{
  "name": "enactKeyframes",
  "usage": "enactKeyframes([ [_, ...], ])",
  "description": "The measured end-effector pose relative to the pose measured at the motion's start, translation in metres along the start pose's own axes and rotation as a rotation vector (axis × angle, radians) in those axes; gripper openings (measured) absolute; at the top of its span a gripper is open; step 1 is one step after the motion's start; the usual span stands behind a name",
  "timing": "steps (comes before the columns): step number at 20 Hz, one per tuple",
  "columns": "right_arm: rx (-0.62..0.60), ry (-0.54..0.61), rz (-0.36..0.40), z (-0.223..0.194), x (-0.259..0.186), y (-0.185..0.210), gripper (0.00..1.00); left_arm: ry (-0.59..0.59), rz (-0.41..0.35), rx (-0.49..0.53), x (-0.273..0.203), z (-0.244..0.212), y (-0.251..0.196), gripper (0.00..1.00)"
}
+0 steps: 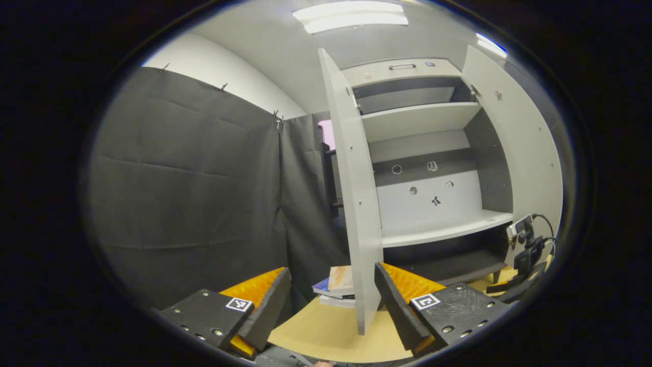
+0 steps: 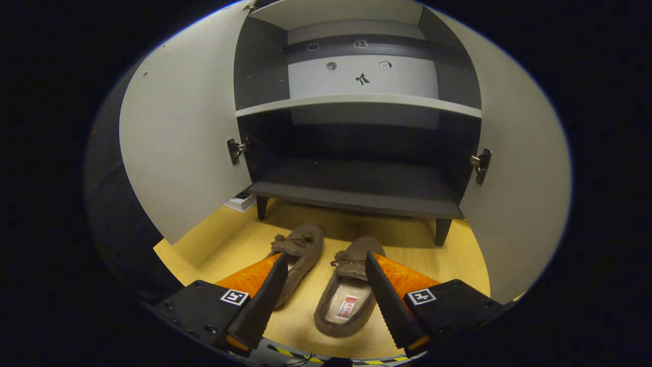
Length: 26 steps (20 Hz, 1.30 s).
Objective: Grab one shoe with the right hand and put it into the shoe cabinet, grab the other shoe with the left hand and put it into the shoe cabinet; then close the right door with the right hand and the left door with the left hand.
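Fuzzy brown slippers lie on smooth wood floor before both spread, empty grippers' fingers.

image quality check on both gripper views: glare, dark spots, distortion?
Left gripper view: ceiling light blown out, fisheye bows the left door; shelves evenly lit. Right gripper view: bottom compartment of the shoe cabinet deep in shadow, both doors curve outward, shoes on the floor sharp and well lit, no glare.
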State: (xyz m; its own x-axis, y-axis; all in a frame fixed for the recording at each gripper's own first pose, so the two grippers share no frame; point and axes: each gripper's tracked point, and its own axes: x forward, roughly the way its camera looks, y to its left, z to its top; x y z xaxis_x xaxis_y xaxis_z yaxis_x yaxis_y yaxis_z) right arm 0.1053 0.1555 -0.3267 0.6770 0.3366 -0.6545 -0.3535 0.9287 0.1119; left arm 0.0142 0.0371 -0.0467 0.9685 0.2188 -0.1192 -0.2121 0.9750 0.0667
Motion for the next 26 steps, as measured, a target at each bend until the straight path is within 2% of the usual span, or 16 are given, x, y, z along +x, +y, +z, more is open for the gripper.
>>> enactKeyframes([
  [5,0.042,0.117,0.005,-0.036,0.024,0.005,0.96,0.007,0.018,0.010,-0.001,-0.002,0.010,1.00],
  [6,0.057,0.140,0.004,-0.043,0.027,0.004,0.92,0.009,0.020,0.012,-0.002,-0.004,0.011,0.96],
  [7,0.073,0.161,0.004,-0.048,0.031,0.005,0.94,0.010,0.022,0.013,-0.001,-0.003,0.013,0.96],
  [8,0.091,0.178,0.008,-0.052,0.034,0.008,0.85,0.010,0.024,0.014,-0.002,-0.003,0.014,0.97],
  [10,0.108,0.216,0.011,-0.061,0.044,0.008,0.87,0.010,0.029,0.017,-0.002,-0.004,0.017,1.00],
  [11,0.112,0.235,0.010,-0.064,0.049,0.008,0.84,0.012,0.031,0.017,-0.002,-0.004,0.019,0.96],
  [13,0.115,0.259,-0.009,-0.067,0.061,0.006,0.81,0.015,0.035,0.020,-0.003,-0.005,0.022,0.96],
  [14,0.116,0.279,-0.021,-0.072,0.065,0.005,0.74,0.017,0.037,0.023,-0.003,-0.006,0.023,0.96],
  [15,0.121,0.307,-0.024,-0.079,0.071,0.006,0.60,0.019,0.039,0.025,-0.003,-0.006,0.025,0.96],
  [16,0.114,0.317,-0.032,-0.080,0.073,0.006,0.67,0.019,0.042,0.027,-0.004,-0.007,0.028,1.00],
  [17,0.086,0.309,-0.070,-0.079,0.075,0.000,0.60,0.019,0.046,0.027,-0.004,-0.006,0.030,1.00],
  [18,0.062,0.315,-0.114,-0.081,0.077,-0.013,0.43,0.019,0.052,0.027,-0.003,-0.007,0.033,0.96],
  [19,0.073,0.316,-0.123,-0.081,0.076,-0.013,0.26,0.022,0.052,0.023,-0.003,-0.007,0.034,1.00],
  [20,0.084,0.306,-0.138,-0.079,0.080,-0.014,0.18,0.024,0.049,0.015,-0.004,-0.008,0.035,0.96],
  [22,0.138,0.277,-0.128,-0.076,0.076,-0.013,0.02,0.026,0.054,0.000,-0.004,-0.009,0.039,1.00],
  [26,0.134,0.225,-0.065,-0.063,0.062,-0.006,0.02,0.037,0.055,-0.014,-0.004,-0.013,0.044,0.96],
])
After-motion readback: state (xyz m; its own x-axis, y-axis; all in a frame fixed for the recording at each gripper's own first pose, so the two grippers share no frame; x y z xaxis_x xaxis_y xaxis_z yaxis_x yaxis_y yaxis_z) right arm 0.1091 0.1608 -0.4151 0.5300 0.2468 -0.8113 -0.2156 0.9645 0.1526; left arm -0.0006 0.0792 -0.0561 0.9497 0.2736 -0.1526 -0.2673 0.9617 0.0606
